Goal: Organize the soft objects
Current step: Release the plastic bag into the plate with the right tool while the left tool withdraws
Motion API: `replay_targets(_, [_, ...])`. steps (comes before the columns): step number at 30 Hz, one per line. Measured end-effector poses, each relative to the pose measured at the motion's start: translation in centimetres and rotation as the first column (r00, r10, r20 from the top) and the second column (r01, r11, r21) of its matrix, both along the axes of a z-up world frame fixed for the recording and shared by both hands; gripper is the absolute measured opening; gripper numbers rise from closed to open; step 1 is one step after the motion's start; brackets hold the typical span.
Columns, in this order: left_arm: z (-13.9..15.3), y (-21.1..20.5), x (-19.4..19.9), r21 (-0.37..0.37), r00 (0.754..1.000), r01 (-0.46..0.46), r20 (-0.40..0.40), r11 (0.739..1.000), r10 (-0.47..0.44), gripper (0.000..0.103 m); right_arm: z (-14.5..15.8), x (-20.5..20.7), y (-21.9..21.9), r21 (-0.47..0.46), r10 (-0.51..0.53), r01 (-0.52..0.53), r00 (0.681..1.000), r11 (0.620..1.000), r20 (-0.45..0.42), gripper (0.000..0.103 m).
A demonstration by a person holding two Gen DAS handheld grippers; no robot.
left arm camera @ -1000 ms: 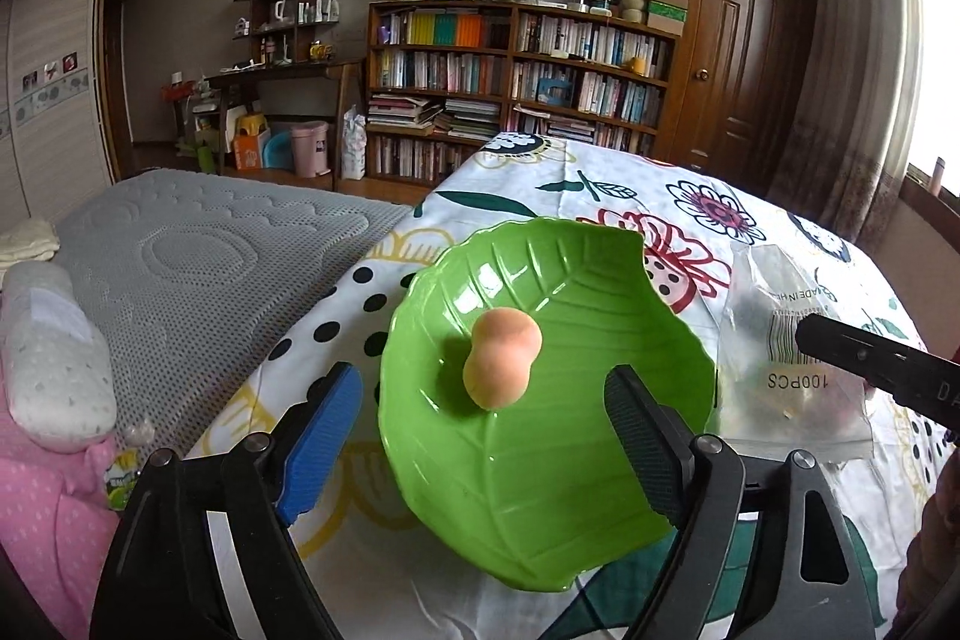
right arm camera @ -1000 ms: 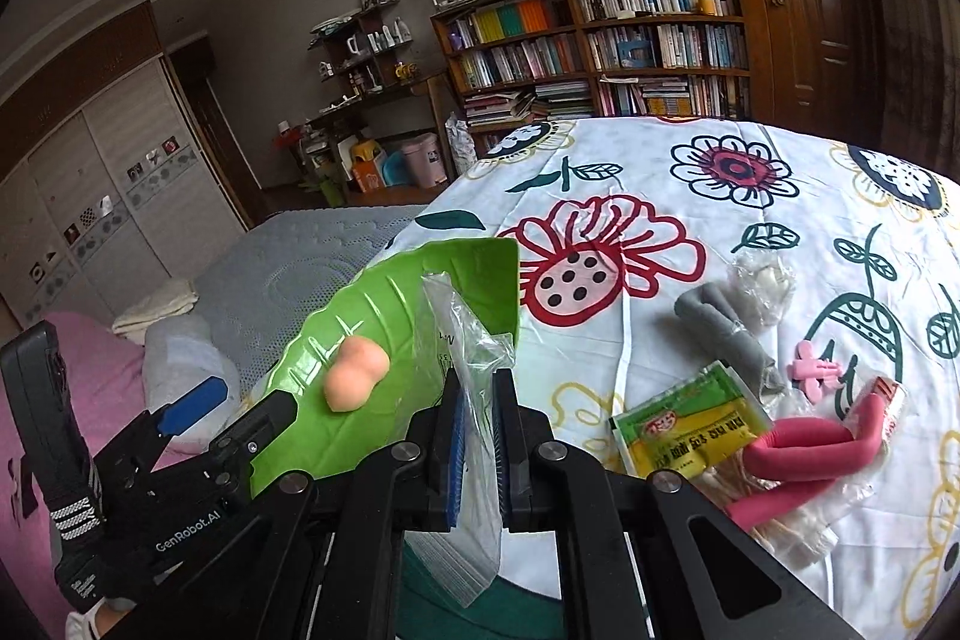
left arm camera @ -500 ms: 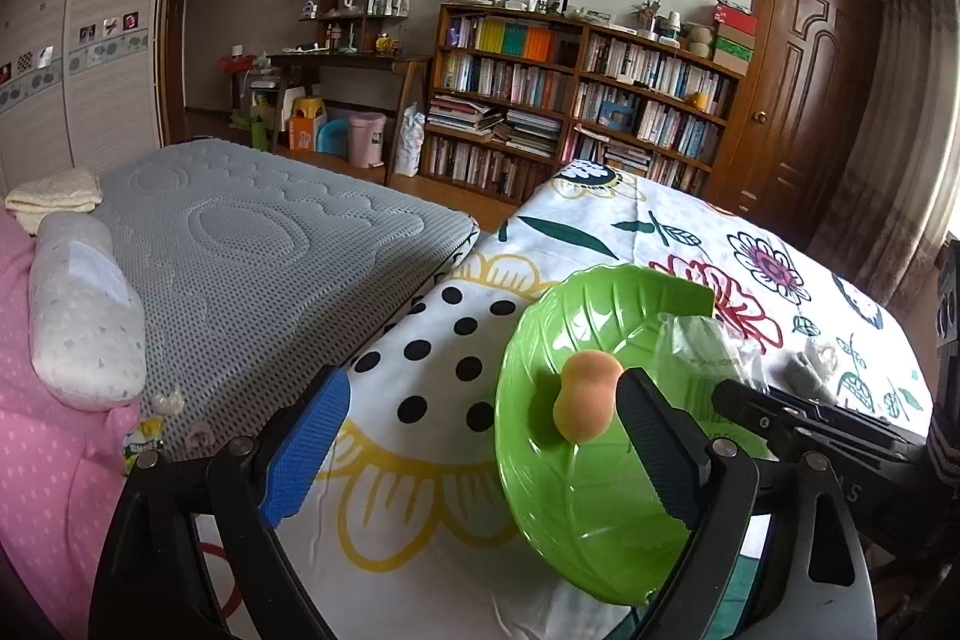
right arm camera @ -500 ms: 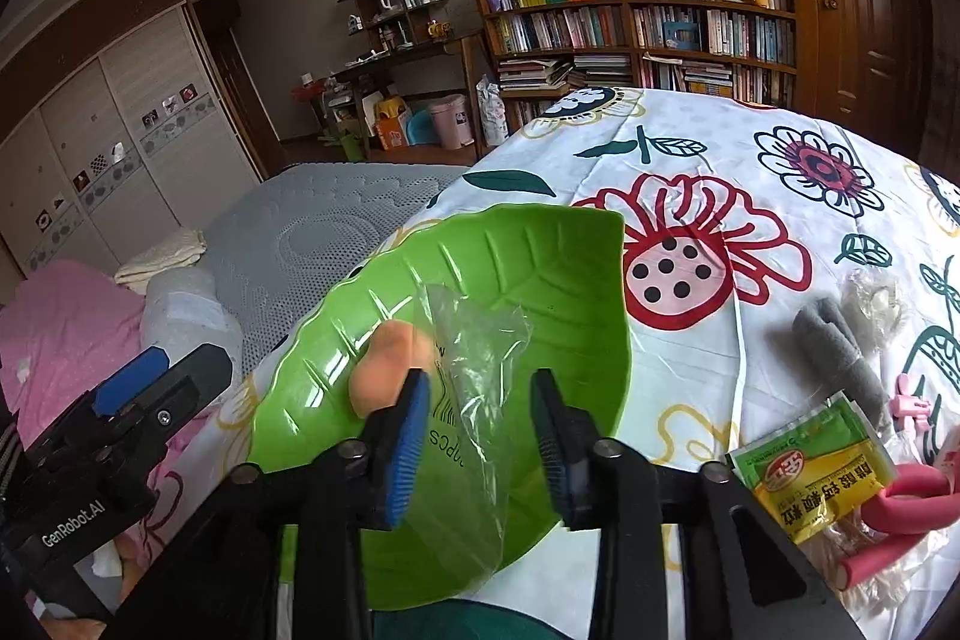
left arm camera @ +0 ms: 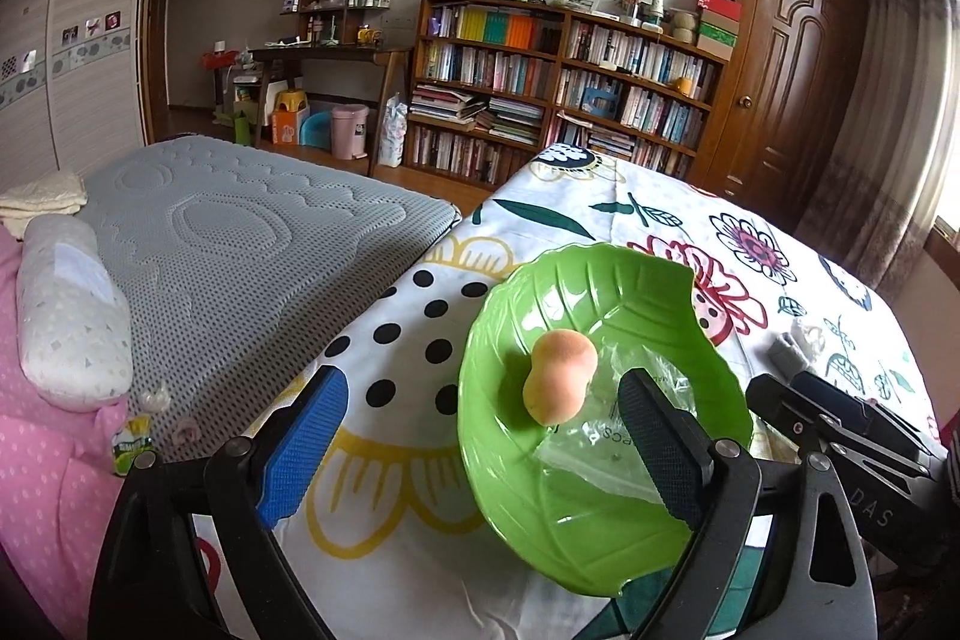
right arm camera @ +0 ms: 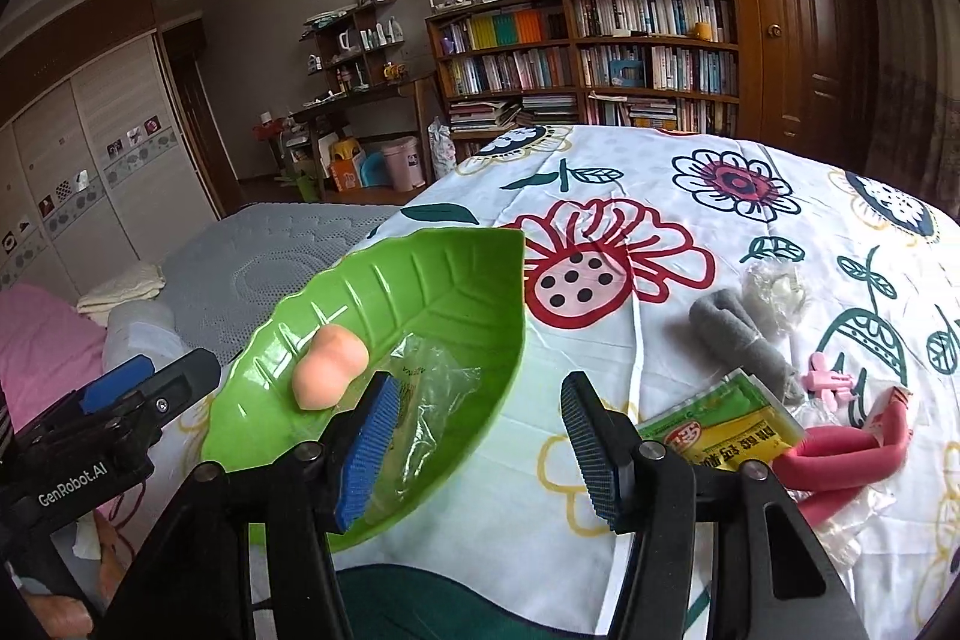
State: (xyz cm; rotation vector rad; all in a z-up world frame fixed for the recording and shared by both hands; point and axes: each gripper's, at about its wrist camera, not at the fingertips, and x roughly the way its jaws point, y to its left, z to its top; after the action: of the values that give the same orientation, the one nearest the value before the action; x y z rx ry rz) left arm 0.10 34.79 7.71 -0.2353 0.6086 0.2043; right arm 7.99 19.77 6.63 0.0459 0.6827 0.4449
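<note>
While both our grippers hang with jaws spread and empty, the left gripper [right arm camera: 120, 388] reads "GenRobot.AI". We count one peach sponge [right arm camera: 329, 367] and one clear bag [left arm camera: 606, 418] marked "PCS" in the green leaf dish [right arm camera: 432, 280]. One yellow-green packet [right arm camera: 720, 427] lies beside our right gripper [right arm camera: 480, 451].

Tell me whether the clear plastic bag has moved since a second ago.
Yes. The clear plastic bag, earlier pinched in the right gripper, now lies in the green leaf plate beside the peach sponge; that gripper is open.
</note>
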Motion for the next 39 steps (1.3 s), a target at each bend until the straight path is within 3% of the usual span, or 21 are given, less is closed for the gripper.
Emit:
replay_targets(13, [-1.0,-3.0,0.7,0.020,0.995,0.086,-0.047,0.996,-0.085,0.092,-0.6,-1.1,-6.0,0.031,-0.144,0.144,0.989,0.989,-0.016,0.061])
replay_targets(19, [-1.7,-4.0,1.0,0.011,0.991,0.117,-0.071,0.993,-0.116,0.093,-1.7,-3.5,-9.1,0.023,-0.197,0.197,0.980,0.980,-0.021,0.061])
replay_targets(27, [-2.0,-6.2,1.1,0.019,0.982,0.166,-0.092,0.986,-0.164,0.093,-2.7,-5.3,-14.6,0.041,-0.324,0.327,0.944,0.944,-0.064,0.061])
replay_targets(33, [-1.8,-8.0,1.4,0.021,0.973,0.206,-0.108,0.978,-0.203,0.093,-4.1,-5.2,-16.6,0.052,-0.341,0.349,0.932,0.936,-0.125,0.061])
replay_targets(39, [-1.4,-10.5,1.9,0.024,0.954,0.279,-0.118,0.960,-0.275,0.093,-4.4,-5.1,-17.4,0.064,-0.343,0.353,0.930,0.934,-0.131,0.063])
